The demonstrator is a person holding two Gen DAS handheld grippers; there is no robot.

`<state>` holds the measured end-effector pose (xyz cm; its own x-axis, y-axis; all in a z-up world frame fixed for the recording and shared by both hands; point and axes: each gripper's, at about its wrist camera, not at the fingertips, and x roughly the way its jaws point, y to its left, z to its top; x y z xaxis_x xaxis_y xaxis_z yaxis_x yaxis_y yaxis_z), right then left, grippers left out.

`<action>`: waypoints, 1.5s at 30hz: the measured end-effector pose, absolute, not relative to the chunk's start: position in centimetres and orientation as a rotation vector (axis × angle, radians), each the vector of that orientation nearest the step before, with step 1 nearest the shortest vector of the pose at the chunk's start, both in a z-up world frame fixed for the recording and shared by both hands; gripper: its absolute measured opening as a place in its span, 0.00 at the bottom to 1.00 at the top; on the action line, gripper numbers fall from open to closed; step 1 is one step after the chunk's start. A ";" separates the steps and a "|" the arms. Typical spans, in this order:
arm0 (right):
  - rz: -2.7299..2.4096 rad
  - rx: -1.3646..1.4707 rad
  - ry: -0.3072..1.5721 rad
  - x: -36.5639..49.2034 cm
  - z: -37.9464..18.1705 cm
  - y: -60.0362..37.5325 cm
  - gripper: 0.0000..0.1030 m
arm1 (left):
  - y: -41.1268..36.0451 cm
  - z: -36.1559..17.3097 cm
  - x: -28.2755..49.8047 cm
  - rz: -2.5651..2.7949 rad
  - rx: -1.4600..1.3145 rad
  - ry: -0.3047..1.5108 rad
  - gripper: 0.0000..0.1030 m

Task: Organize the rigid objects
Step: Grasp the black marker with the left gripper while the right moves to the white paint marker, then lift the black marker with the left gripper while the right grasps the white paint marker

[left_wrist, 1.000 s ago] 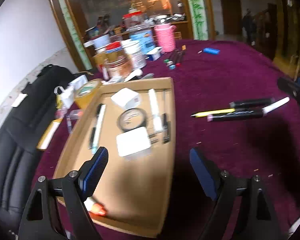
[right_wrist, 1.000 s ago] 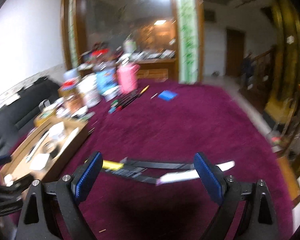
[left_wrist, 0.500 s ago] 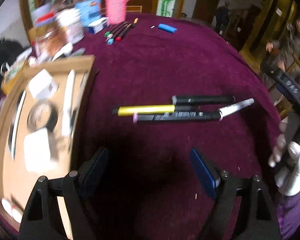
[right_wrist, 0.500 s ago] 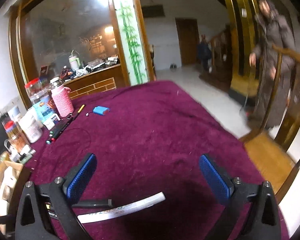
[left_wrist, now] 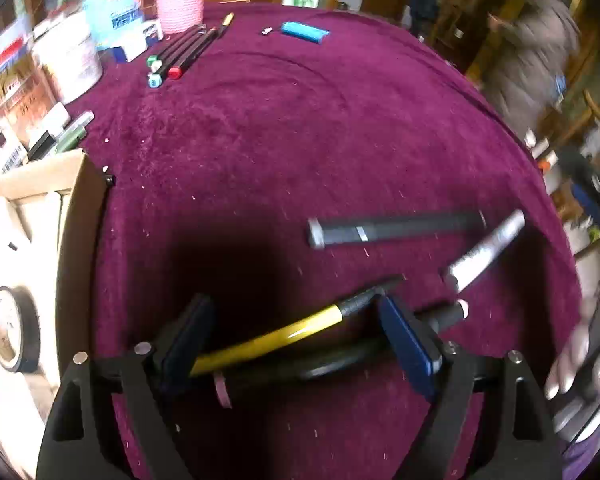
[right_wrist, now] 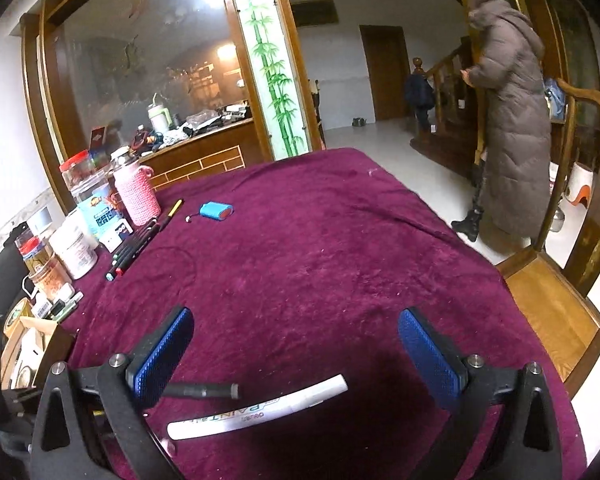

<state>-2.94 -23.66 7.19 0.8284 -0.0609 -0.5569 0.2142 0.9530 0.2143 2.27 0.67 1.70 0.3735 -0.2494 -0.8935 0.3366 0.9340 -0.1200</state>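
Observation:
Three markers and a yellow pen lie on the purple cloth. In the left wrist view my left gripper [left_wrist: 298,344] hangs open, low over the cloth. The yellow pen [left_wrist: 268,340] and a black marker with a pink end [left_wrist: 300,368] lie slantwise between its pads, and neither pad presses on them. A grey-black marker [left_wrist: 396,230] and a white paint marker [left_wrist: 484,256] lie just beyond. My right gripper [right_wrist: 296,360] is open over bare cloth, with the white paint marker [right_wrist: 260,408] and a black marker [right_wrist: 202,391] just below its fingers.
A cardboard tray [left_wrist: 76,240] holding a tape roll [left_wrist: 10,334] sits at the left. Several markers [left_wrist: 176,56], a blue lighter [left_wrist: 304,32], a pink-sleeved bottle [right_wrist: 136,196] and jars stand at the far edge. A person in a brown coat [right_wrist: 508,128] stands off right.
My left gripper swung right from over the tray and sank onto the pens, so two now lie between its fingers. The right gripper rolled and turned away from the pens, then held still.

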 end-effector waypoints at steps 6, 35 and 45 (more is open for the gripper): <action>-0.148 0.278 0.593 -2.8 6.9 -23.7 0.99 | -0.9 2.1 -1.0 -0.483 0.155 1.143 0.82; -0.146 0.333 0.653 -1.9 6.0 -24.5 0.99 | -7.6 2.2 2.3 -0.591 0.388 1.041 0.14; -0.169 0.324 0.657 -1.7 5.7 -24.6 0.99 | -7.9 1.8 3.2 -0.519 0.291 0.996 0.40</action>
